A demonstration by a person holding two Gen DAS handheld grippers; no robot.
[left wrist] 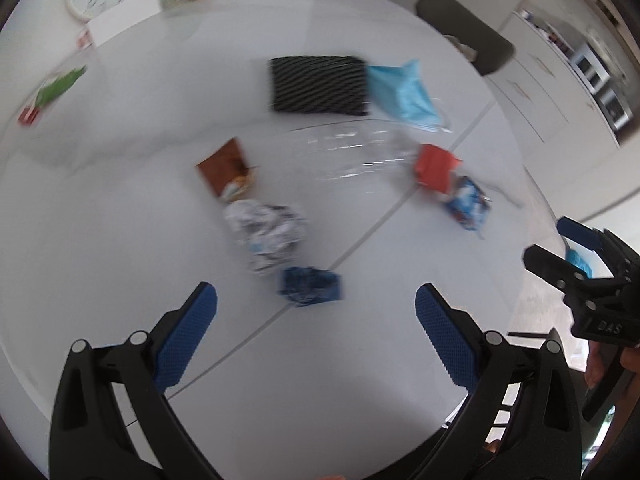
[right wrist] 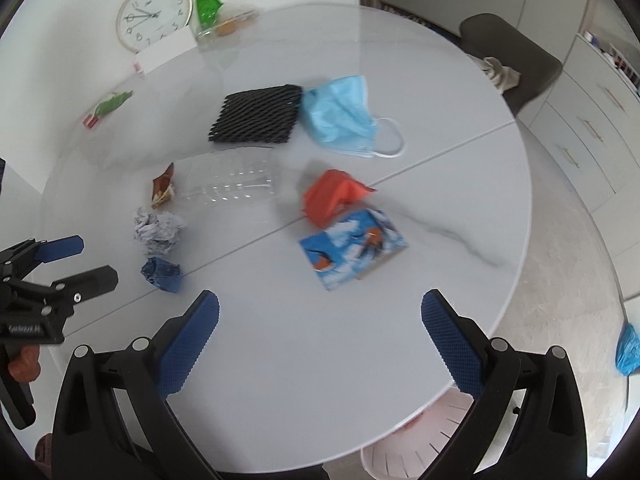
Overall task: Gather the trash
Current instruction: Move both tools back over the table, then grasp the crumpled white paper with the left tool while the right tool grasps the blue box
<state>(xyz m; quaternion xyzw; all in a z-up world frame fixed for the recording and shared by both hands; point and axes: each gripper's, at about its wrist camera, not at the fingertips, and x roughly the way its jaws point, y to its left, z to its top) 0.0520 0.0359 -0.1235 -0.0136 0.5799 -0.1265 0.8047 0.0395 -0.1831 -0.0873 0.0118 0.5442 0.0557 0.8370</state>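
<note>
Trash is scattered on a round white table [right wrist: 300, 340]: a blue face mask [right wrist: 344, 120], black foam netting [right wrist: 256, 114], a clear plastic tray [right wrist: 232, 180], an orange wrapper [right wrist: 334, 196], a blue printed carton [right wrist: 354, 246], a brown snack wrapper [right wrist: 164, 186], a crumpled paper ball [right wrist: 158, 230] and a small dark blue wad [right wrist: 162, 274]. My left gripper [left wrist: 316, 316] is open just short of the dark blue wad [left wrist: 310, 286]. My right gripper [right wrist: 320, 326] hangs open over bare table, below the carton. Neither holds anything.
A pink slatted bin [right wrist: 420, 436] stands under the table's near edge. A wall clock [right wrist: 154, 14], a white card and green packets sit at the far left. A dark chair [right wrist: 512, 56] stands at the far right. White drawers [right wrist: 592, 128] line the right side.
</note>
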